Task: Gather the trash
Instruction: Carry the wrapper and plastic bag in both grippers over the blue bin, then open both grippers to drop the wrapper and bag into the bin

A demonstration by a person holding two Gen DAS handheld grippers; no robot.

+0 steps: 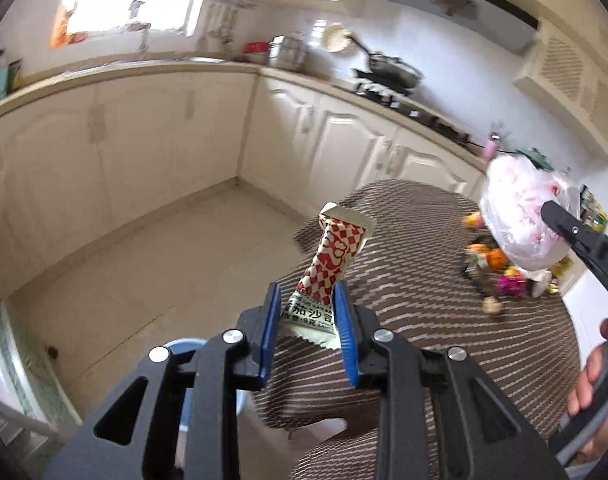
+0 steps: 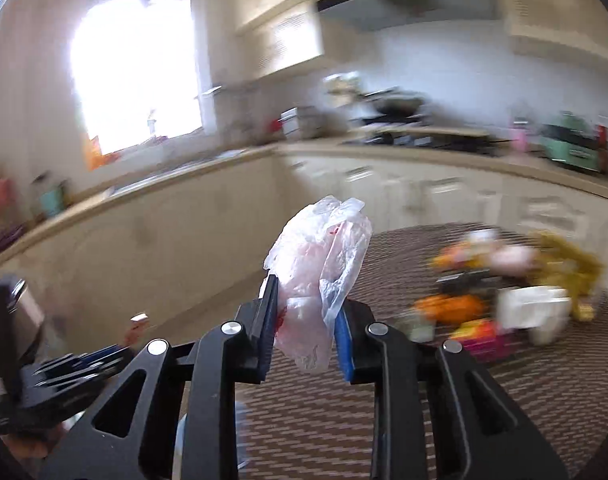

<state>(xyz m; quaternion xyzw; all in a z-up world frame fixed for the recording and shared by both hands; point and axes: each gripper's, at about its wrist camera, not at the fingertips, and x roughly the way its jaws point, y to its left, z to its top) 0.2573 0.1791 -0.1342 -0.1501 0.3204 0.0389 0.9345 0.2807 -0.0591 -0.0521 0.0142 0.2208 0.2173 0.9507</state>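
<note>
My left gripper (image 1: 306,294) is shut on a red-and-white checked sauce sachet (image 1: 330,264), which sticks up between the blue pads over the edge of a brown striped table (image 1: 404,320). My right gripper (image 2: 304,292) is shut on a crumpled clear plastic bag (image 2: 324,268) with faint pink and red marks. The left wrist view shows that same bag (image 1: 520,208) at the right, held up above the table by the right gripper's black fingers (image 1: 560,216). The left gripper appears low at the left of the right wrist view (image 2: 83,360), with the sachet's tip (image 2: 137,326) showing.
A heap of wrappers, orange packets and a white box (image 2: 504,300) lies on the table's far right side. Cream kitchen cabinets (image 1: 163,128) and a counter with a stove and pan (image 1: 392,72) run behind. A blue-rimmed bin (image 1: 183,346) shows under the left gripper. Tiled floor (image 1: 143,272) lies below.
</note>
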